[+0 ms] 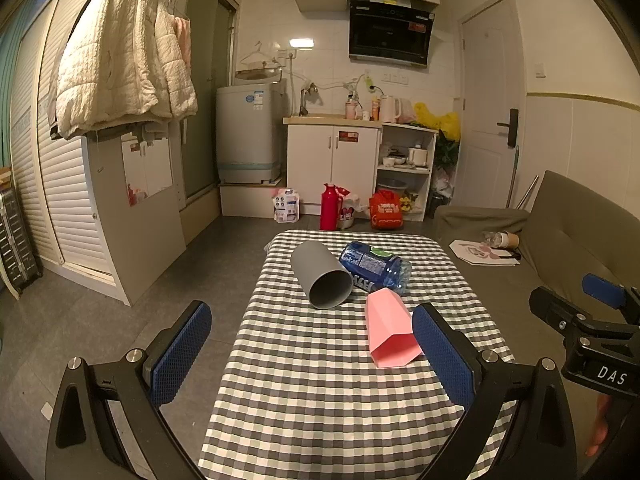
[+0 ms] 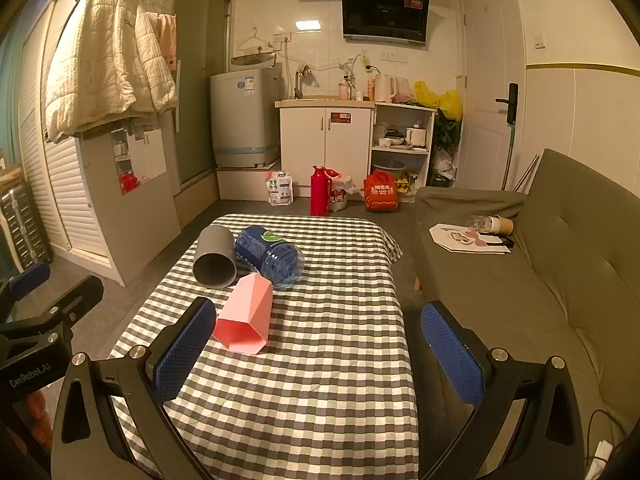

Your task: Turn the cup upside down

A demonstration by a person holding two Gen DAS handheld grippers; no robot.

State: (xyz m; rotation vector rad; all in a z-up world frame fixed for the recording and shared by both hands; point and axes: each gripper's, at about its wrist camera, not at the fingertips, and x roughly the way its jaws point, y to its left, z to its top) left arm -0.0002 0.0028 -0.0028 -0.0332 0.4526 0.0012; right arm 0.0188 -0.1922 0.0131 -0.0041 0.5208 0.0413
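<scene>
A grey round cup [image 1: 322,276] [image 2: 215,257] lies on its side on the checked tablecloth [image 1: 320,380] [image 2: 320,360], its mouth towards me. A pink faceted cup [image 1: 390,328] [image 2: 245,316] lies on its side just in front of it, mouth towards me. My left gripper [image 1: 312,352] is open and empty, held short of both cups; the pink cup lies next to its right finger. My right gripper [image 2: 320,352] is open and empty, with the pink cup next to its left finger. The right gripper also shows in the left wrist view [image 1: 576,300].
A blue plastic bottle [image 1: 376,266] [image 2: 272,254] lies on its side beside the grey cup. A grey-green sofa [image 2: 540,272] stands right of the table. A red flask [image 2: 319,191], bags and kitchen cabinets stand beyond the table. The left gripper's body [image 2: 40,304] shows at the right wrist view's left edge.
</scene>
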